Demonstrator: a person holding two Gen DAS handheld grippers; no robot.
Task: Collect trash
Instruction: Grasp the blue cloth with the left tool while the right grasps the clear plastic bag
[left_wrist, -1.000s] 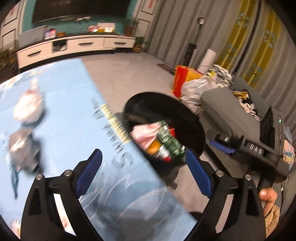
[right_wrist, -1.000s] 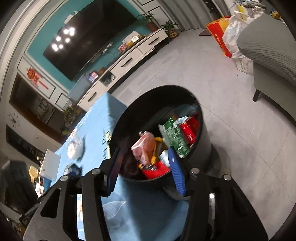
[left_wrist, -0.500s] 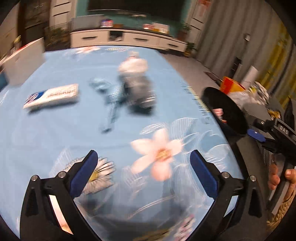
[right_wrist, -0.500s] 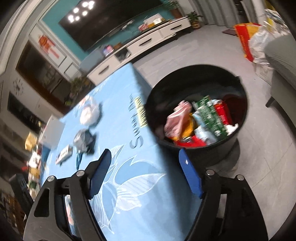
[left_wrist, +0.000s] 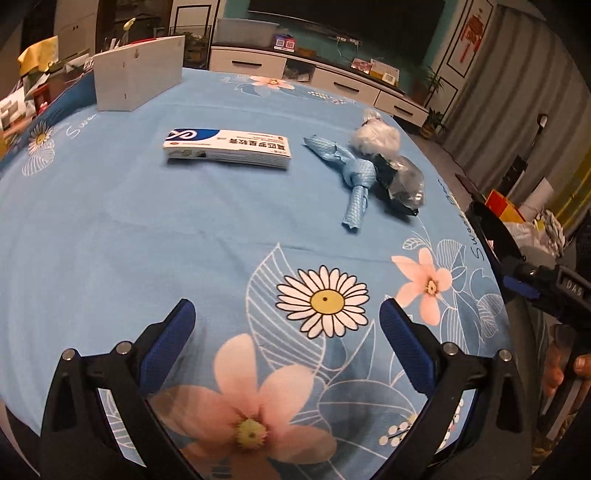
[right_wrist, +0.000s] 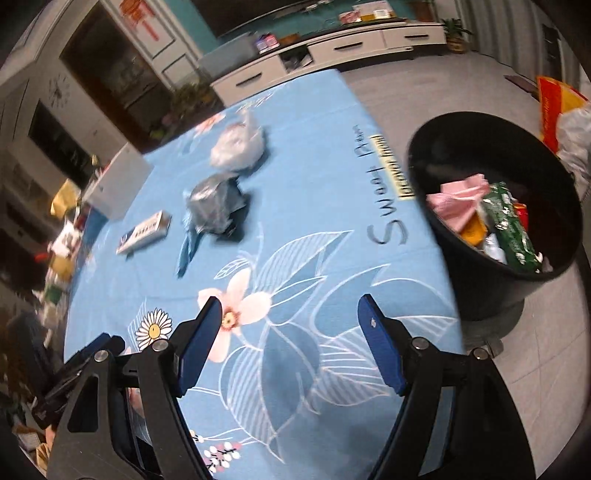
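On the blue flowered tablecloth (left_wrist: 147, 229) lie a white and blue carton (left_wrist: 227, 147), a knotted blue cloth strip (left_wrist: 351, 177), a crumpled clear and dark plastic wrapper (left_wrist: 400, 181) and a white plastic wad (left_wrist: 375, 134). My left gripper (left_wrist: 286, 328) is open and empty above the near part of the table. My right gripper (right_wrist: 291, 332) is open and empty over the table's near edge. The black bin (right_wrist: 495, 206), holding wrappers, stands on the floor to its right. The carton (right_wrist: 146, 232), the wrapper (right_wrist: 216, 206) and the wad (right_wrist: 238, 147) lie beyond it.
A white box (left_wrist: 138, 75) stands at the table's far left corner. A white TV cabinet (left_wrist: 314, 74) runs along the far wall. The right gripper's body (left_wrist: 554, 291) and hand show past the table's right edge, beside the bin's rim (left_wrist: 491, 225). Bags (right_wrist: 561, 107) lie behind the bin.
Both grippers have swung left, away from the bin and over the table. The left view now faces the trash on the cloth; the bin has slid to the right in the right view.
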